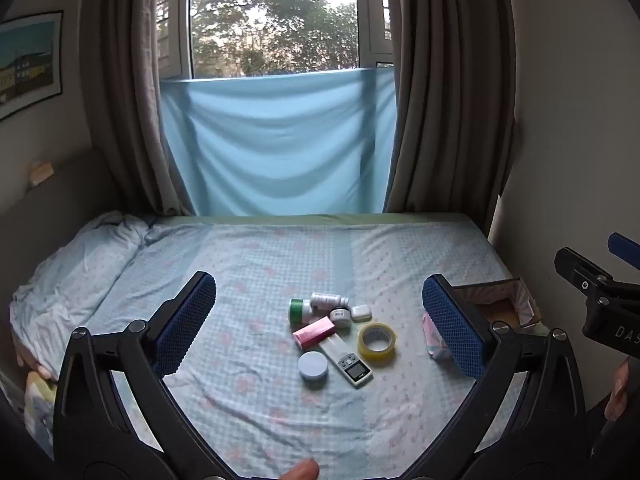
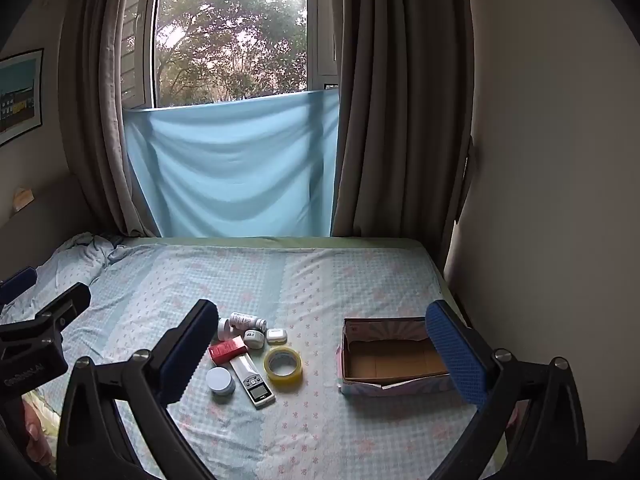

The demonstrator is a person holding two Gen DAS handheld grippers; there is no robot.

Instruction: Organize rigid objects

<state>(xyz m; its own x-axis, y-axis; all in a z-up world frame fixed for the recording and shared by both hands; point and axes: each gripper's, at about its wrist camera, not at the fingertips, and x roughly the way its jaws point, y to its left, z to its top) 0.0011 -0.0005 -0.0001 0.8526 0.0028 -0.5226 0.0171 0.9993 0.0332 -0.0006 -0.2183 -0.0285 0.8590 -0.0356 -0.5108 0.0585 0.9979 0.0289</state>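
Note:
A cluster of small items lies on the bed: a yellow tape roll (image 1: 376, 341) (image 2: 283, 363), a white remote (image 1: 347, 361) (image 2: 253, 382), a round pale-blue jar (image 1: 313, 365) (image 2: 220, 380), a pink-red box (image 1: 314, 332) (image 2: 227, 350), a green-capped jar (image 1: 300, 311), a white bottle (image 1: 329, 300) (image 2: 247, 321) and a small white case (image 1: 361, 313) (image 2: 277, 336). An open, empty cardboard box (image 2: 390, 362) (image 1: 505, 307) sits to their right. My left gripper (image 1: 320, 328) and right gripper (image 2: 322, 354) are both open, empty, and held above the bed.
The bed (image 2: 352, 280) has a pale patterned sheet, with a crumpled blanket (image 1: 76, 264) at the left. A wall (image 2: 540, 200) runs along the right edge. Curtains and a blue cloth (image 1: 276, 144) hang at the far end.

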